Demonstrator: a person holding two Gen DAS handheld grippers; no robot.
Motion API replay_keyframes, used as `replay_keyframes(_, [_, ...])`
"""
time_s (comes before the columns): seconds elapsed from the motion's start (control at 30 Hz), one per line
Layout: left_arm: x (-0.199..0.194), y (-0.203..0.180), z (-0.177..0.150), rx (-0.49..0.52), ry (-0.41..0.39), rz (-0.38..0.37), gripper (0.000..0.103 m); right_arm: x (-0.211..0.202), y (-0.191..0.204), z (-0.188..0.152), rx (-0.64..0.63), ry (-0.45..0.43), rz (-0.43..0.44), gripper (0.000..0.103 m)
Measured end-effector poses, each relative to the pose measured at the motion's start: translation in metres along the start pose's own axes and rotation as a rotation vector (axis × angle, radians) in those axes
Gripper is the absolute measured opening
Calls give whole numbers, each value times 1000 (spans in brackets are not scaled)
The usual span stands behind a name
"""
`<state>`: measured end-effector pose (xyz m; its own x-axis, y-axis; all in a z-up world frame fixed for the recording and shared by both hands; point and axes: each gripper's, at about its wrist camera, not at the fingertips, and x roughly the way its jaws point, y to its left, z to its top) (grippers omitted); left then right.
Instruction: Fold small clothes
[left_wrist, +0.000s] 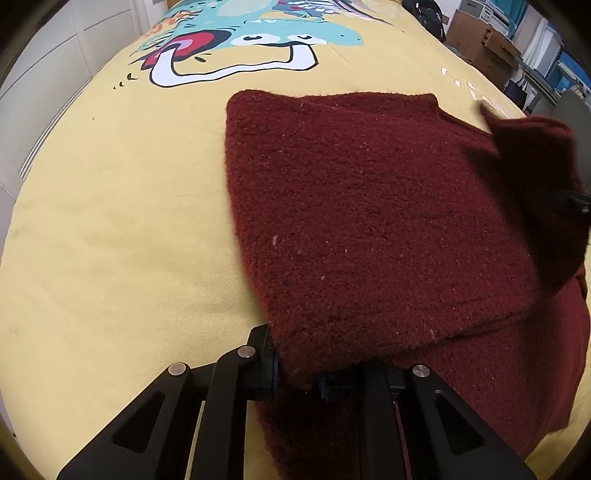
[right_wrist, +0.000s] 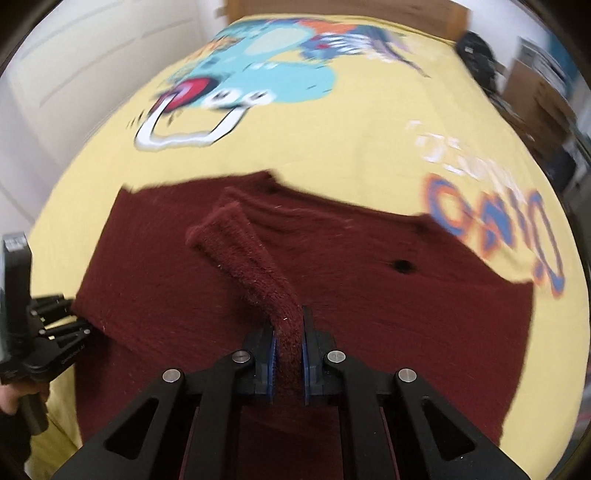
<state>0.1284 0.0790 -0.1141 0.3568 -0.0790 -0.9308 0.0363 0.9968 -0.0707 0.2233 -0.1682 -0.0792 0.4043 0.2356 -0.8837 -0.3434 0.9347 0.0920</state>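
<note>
A dark red knit garment (left_wrist: 369, 206) lies folded on a yellow printed bedsheet (left_wrist: 110, 221). My left gripper (left_wrist: 295, 369) is shut on the garment's near left corner, whose fabric drapes over the fingertips. In the right wrist view the same garment (right_wrist: 406, 314) spreads flat and shows a dark button (right_wrist: 400, 265). My right gripper (right_wrist: 288, 350) is shut on a ribbed strip of the garment (right_wrist: 251, 266) that stands up from the cloth between the blue pads. The left gripper (right_wrist: 55, 332) appears at the garment's left edge, held by a hand.
The sheet carries a large teal cartoon print (left_wrist: 258, 33) at the far end and blue-orange lettering (right_wrist: 498, 225) on the right. Cardboard boxes (left_wrist: 480, 40) and a black bag (left_wrist: 424, 14) stand beyond the bed's far right side. White cabinet doors (left_wrist: 44, 74) are on the left.
</note>
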Motion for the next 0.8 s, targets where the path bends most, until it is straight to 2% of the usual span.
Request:
replay_keyframes(0.17, [-3, -1, 1, 1, 1, 7, 13, -22, -48, -22, 112, -17, -8, 10])
replay_keyframes(0.4, [-5, -18, 1, 22, -2, 38, 12, -6, -87, -54, 209, 36, -12, 9])
replay_keyframes(0.53, [-1, -22, -2, 27, 8, 50, 12, 9, -102, -70, 230, 66, -50, 9])
replay_keyframes(0.67, [9, -26, 2, 41, 18, 69, 12, 22, -112, -85, 272, 91, -31, 10])
replay_keyframes(0.73, [11, -30, 2, 47, 19, 83, 13, 21, -115, -85, 289, 81, -22, 15])
replay_keyframes(0.8, [11, -30, 1, 40, 16, 90, 13, 17, -118, -86, 300, 77, -29, 29])
